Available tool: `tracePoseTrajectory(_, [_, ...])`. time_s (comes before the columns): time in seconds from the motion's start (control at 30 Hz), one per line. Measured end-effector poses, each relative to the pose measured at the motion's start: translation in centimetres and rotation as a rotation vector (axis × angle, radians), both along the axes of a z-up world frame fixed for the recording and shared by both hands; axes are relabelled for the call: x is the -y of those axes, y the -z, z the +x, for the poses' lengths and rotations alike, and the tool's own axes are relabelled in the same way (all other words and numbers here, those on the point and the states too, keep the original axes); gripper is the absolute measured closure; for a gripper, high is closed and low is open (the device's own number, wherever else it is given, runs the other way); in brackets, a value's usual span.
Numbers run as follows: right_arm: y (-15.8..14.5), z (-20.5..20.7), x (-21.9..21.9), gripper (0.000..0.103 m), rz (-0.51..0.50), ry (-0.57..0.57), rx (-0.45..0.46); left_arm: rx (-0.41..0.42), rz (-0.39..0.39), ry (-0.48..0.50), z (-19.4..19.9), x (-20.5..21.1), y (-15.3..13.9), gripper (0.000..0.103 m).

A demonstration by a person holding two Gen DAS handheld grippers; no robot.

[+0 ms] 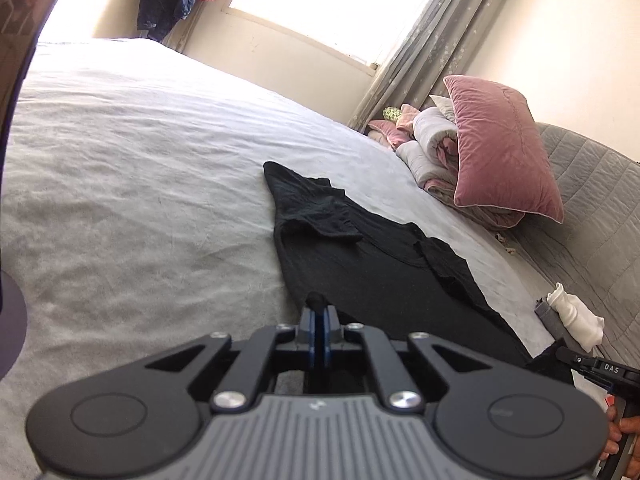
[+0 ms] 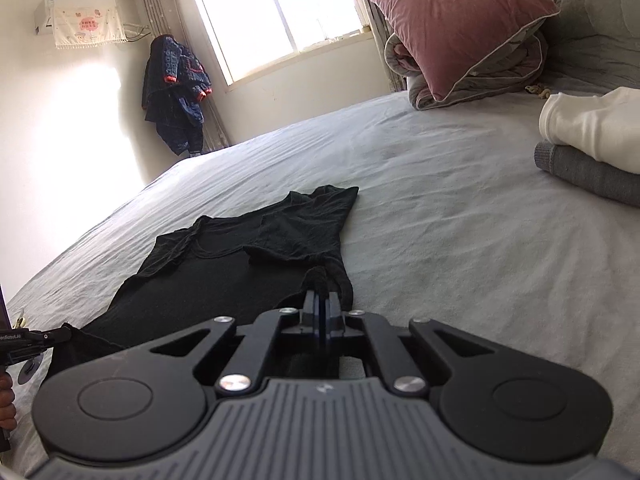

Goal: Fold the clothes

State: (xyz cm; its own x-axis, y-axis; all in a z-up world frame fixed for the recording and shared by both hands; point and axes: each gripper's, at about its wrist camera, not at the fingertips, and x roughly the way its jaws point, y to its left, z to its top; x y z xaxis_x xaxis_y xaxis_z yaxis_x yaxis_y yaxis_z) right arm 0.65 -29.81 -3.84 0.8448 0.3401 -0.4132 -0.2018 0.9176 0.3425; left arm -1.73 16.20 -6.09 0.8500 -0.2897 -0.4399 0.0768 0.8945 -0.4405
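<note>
The black T-shirt [image 1: 360, 264] lies spread flat on the bed [image 1: 132, 184], collar end toward the window [image 2: 276, 16], with both sleeves folded inward over the body. The left gripper [image 1: 319, 312] is pressed together on a bunched pinch of the T-shirt's hem edge, and the right gripper [image 2: 321, 300] pinches a bunch of fabric at the opposite edge. Beyond the T-shirt, a pink pillow [image 1: 500, 148] leans on a rolled quilt [image 1: 436, 148]; folded white and grey garments [image 2: 592, 144] are stacked near it.
</note>
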Motion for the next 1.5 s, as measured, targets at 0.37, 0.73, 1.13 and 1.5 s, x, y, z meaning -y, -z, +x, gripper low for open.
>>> tracePoseTrajectory(0.37, [0.8, 2.4, -0.1, 0.097, -0.034, 0.058, -0.068, -0.075, 0.119, -0.015, 2.1, 2.0, 0.9, 0.096])
tracePoseTrajectory(0.73, [-1.2, 0.6, -0.3, 0.059, -0.124, 0.073, -0.039, -0.030, 0.113, -0.056, 0.9, 2.0, -1.3, 0.070])
tracePoseTrajectory(1.13, [1.5, -2.8, -3.5, 0.063, -0.317, -0.220, -0.085, -0.057, 0.288, 0.109, -1.7, 4.7, 1.0, 0.069])
tracePoseTrajectory(1.5, [-0.8, -6.5, 3.1, 0.055, 0.041, -0.142, -0.268, -0.316, -0.181, 0.116, -5.2, -2.3, -0.3, 0.058])
